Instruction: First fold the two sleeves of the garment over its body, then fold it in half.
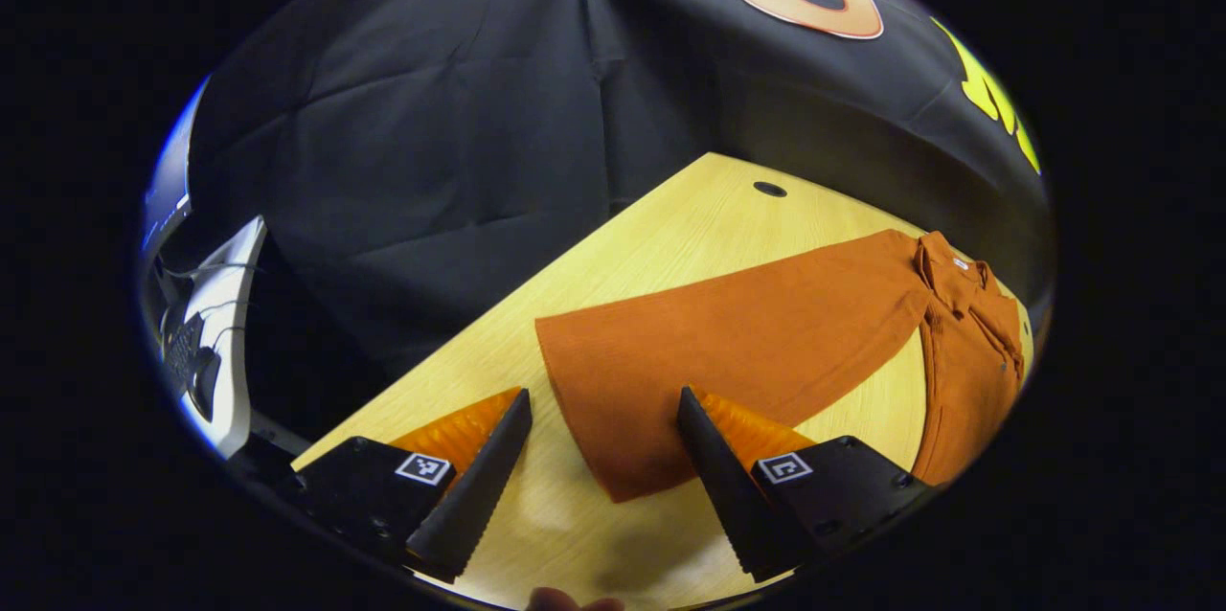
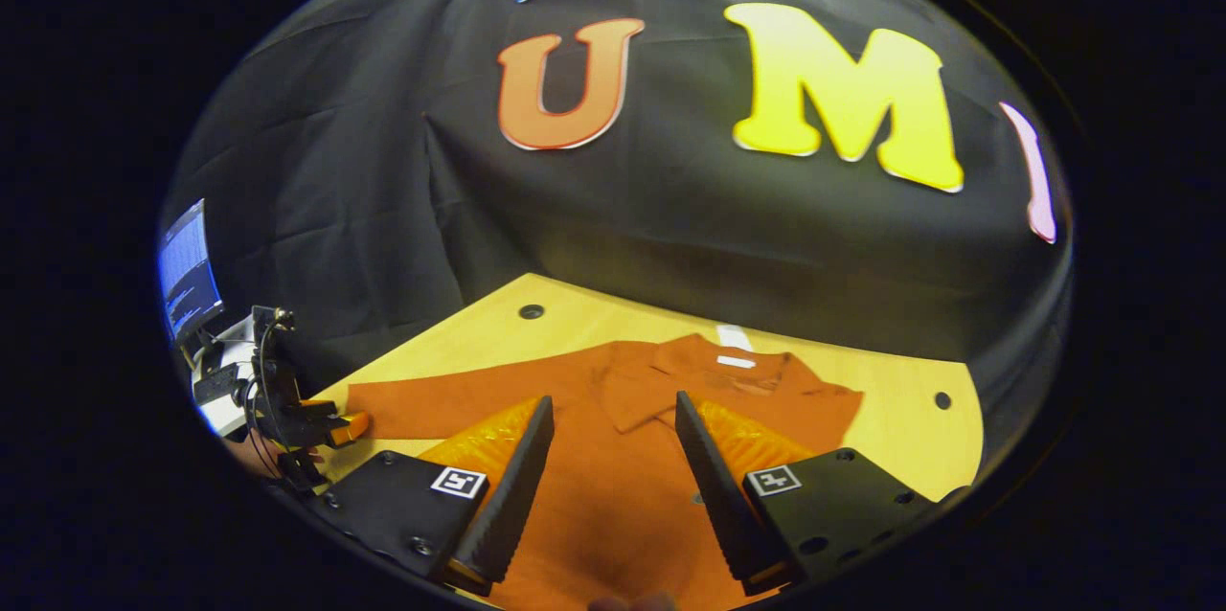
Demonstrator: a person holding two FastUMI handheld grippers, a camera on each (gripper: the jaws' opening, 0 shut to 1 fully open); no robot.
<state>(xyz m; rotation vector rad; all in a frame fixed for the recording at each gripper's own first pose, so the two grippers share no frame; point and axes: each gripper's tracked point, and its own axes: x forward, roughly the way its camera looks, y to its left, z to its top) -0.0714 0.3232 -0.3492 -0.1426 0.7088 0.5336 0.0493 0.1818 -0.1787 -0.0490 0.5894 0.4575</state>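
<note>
risk of a sloppy first fold: shirt (image 2: 613, 486) flat on table (image 1: 670, 228), sleeve (image 1: 728, 343) stretched out sideways, left claw (image 1: 603, 467) wide open and empty above cuff, right claw (image 2: 613, 486) likewise over body, so a shallow pinch likely slips or drags cloth.

My table (image 1: 670, 237) is pale wood with round holes (image 1: 769, 189); a lit screen (image 2: 187, 271) stands off its left end, cables (image 1: 192, 343) beneath.
</note>
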